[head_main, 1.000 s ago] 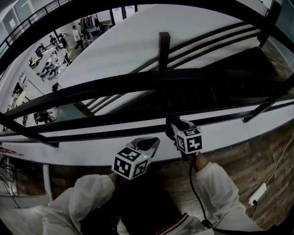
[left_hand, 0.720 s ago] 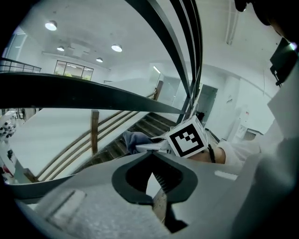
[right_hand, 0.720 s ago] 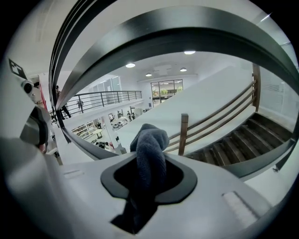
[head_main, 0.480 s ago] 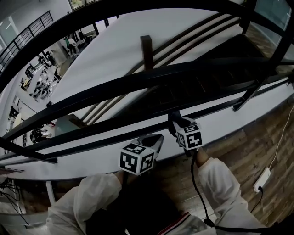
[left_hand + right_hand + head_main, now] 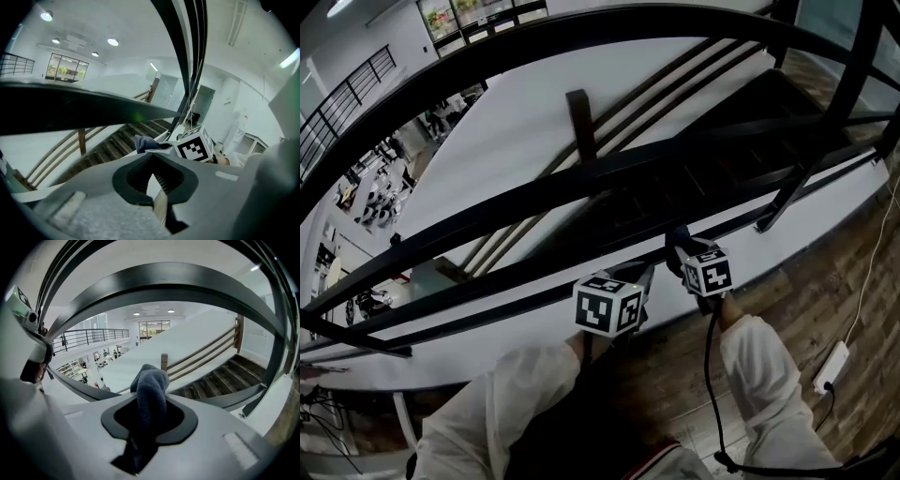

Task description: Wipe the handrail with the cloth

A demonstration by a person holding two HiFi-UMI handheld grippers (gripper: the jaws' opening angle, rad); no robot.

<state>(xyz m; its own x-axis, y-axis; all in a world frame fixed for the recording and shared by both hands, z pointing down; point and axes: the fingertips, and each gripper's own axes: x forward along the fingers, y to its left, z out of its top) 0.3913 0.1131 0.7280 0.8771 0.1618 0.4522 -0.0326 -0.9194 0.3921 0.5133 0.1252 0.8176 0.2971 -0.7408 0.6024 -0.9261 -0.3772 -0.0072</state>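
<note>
The right gripper (image 5: 150,420) was clamped on the blue-grey cloth (image 5: 151,387) — a fold pushed up past its jaws, close by the lower black bar (image 5: 516,274) beneath the handrail (image 5: 581,178). The left gripper (image 5: 154,185) was held alongside — jaws pressed together, empty.

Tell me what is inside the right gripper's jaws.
A dark blue-grey cloth is pinched in the right gripper, its bunched end poking out ahead. How far it runs down into the dark recess is hidden.
</note>
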